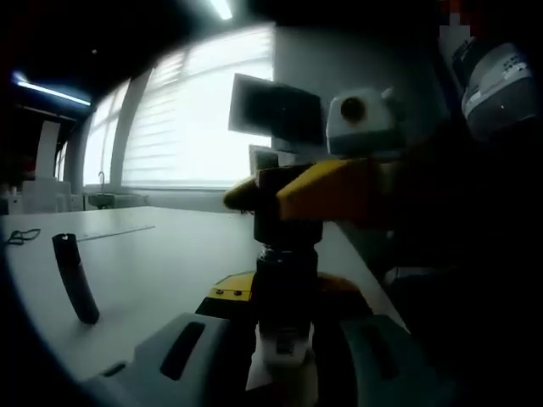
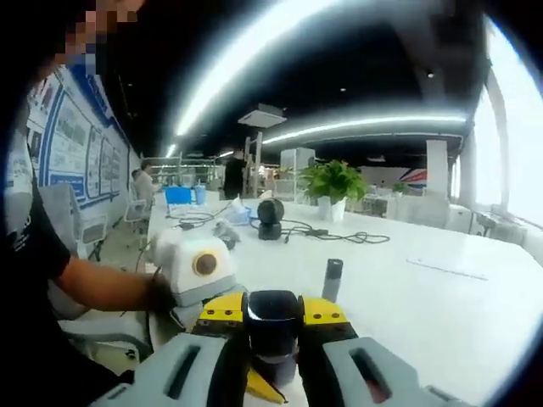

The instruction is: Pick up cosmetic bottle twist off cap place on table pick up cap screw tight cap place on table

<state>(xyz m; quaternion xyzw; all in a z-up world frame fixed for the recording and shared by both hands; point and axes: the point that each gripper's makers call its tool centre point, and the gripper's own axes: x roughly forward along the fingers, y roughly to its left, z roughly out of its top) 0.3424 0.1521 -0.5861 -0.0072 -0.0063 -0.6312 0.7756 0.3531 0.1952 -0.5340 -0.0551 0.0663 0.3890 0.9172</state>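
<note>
Standing bottle [image 1: 284,326] between both grippers' jaws.

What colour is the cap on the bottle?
Black cap, clearest in the right gripper view.

table [image 2: 441,314] open rightward — dark tube [image 2: 332,280] upright | cables [image 2: 339,233], plant [image 2: 333,182] far

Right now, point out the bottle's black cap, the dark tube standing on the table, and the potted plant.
black round cap [image 2: 272,315], right gripper view, its top.
dark upright tube [image 2: 332,279], right gripper view, mid-body.
green potted plant [image 2: 334,181], right gripper view, its leaves.
</note>
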